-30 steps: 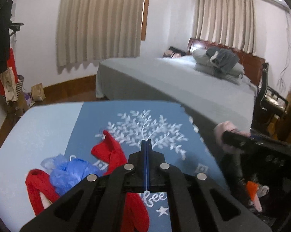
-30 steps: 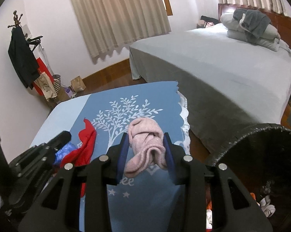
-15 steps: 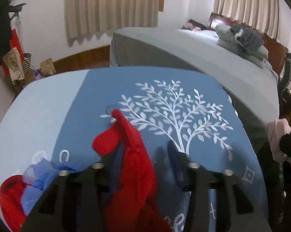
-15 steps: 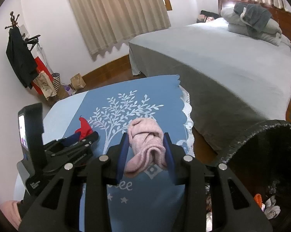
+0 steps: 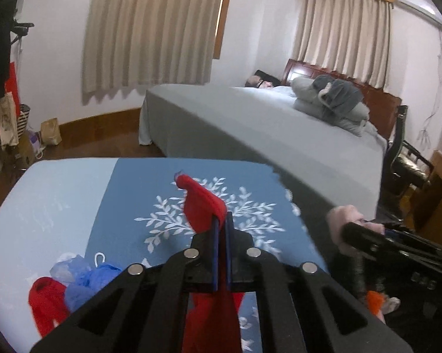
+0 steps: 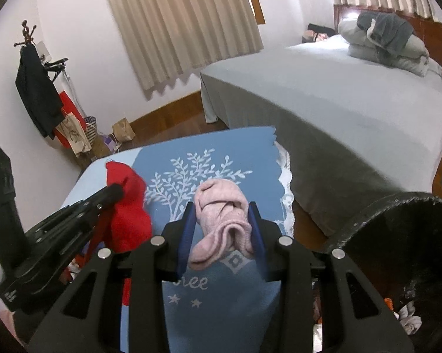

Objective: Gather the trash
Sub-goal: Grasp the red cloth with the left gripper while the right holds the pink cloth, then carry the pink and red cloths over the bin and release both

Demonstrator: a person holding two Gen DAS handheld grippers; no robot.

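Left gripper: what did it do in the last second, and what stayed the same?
The left gripper opened around the red cloth, then shut on it and lifted it off the blue tablecloth. The right gripper still holds the pink cloth beside the black bin. The blue bag and the other red piece stayed in place.

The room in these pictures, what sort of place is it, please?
Most likely a home bedroom: a large bed with stacked pillows against a wooden headboard, beige curtains over the window, and a coat stand in the corner.
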